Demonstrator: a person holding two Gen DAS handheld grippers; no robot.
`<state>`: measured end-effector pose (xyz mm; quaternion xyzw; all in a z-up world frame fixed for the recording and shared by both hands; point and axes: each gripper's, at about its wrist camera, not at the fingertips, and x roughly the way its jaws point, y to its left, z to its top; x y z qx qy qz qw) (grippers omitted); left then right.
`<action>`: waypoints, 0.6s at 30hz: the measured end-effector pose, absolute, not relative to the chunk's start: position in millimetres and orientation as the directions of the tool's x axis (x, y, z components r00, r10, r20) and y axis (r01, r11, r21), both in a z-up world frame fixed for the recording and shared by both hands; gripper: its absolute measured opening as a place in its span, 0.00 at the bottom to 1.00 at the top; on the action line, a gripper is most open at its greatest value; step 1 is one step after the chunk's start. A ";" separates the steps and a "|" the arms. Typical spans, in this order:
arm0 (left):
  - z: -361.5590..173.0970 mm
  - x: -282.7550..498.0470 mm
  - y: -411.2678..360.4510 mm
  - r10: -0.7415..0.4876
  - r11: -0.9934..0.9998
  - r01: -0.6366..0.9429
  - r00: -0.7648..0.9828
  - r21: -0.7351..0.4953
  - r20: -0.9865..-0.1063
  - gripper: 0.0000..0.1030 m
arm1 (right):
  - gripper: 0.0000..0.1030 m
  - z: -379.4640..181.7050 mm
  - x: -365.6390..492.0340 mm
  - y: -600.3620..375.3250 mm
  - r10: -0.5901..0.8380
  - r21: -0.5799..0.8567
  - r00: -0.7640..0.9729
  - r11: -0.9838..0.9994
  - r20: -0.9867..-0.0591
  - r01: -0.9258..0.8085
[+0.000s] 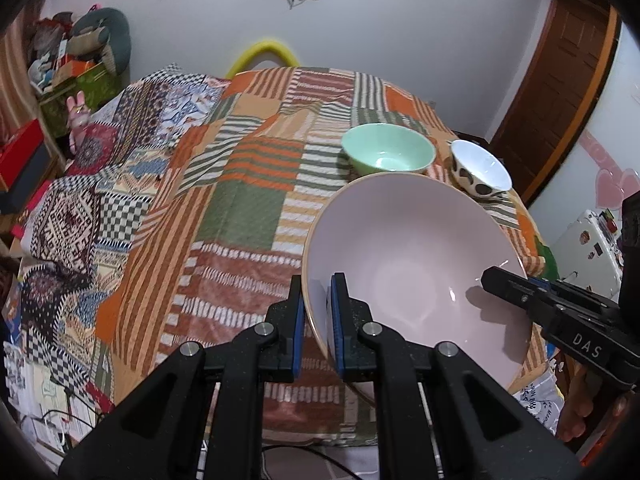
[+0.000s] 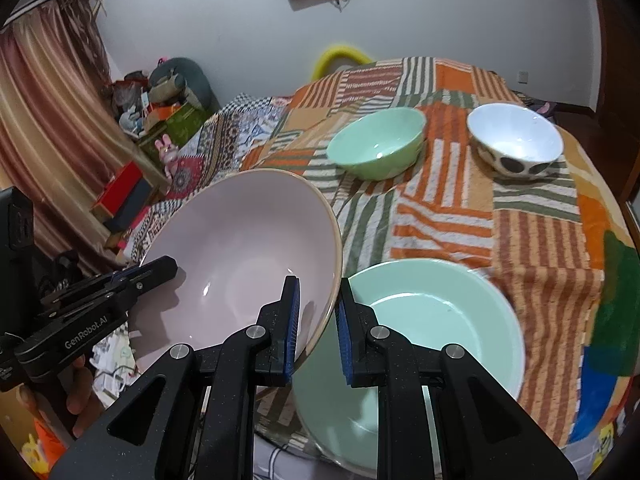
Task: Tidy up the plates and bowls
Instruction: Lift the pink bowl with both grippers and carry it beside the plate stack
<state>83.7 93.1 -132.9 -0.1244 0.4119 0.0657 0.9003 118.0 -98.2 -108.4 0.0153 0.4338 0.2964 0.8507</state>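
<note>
A large pink bowl [image 1: 416, 264] is held tilted above the table by both grippers. My left gripper [image 1: 316, 320] is shut on its left rim. My right gripper [image 2: 318, 320] is shut on its right rim; it also shows in the left wrist view [image 1: 496, 278]. The pink bowl [image 2: 244, 256] hangs just left of a large mint-green plate [image 2: 436, 328] lying on the patchwork cloth. A small green bowl [image 1: 388, 150] [image 2: 376, 142] and a white bowl with black spots [image 1: 480, 168] [image 2: 516, 140] stand farther back.
The table [image 1: 248, 184] is covered with an orange, green and white patchwork cloth. To the left lie a patterned blanket [image 1: 72, 216], red boxes [image 1: 20, 152] and clutter. A wooden door [image 1: 560, 80] stands at the right, a white wall behind.
</note>
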 end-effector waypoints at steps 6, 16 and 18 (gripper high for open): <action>-145.9 78.1 108.8 0.032 0.953 -0.254 0.627 -0.166 -0.778 0.11 | 0.16 -120.5 116.4 -81.3 0.515 0.282 0.408 0.814 -0.754 -0.507; -172.4 77.9 125.2 0.038 0.947 -0.282 0.571 -0.153 -0.820 0.11 | 0.16 -139.3 119.1 -60.2 0.491 0.268 0.355 0.811 -0.795 -0.520; -177.9 78.3 126.8 0.041 0.948 -0.285 0.560 -0.145 -0.828 0.11 | 0.16 -144.5 120.6 -56.8 0.484 0.266 0.344 0.811 -0.804 -0.521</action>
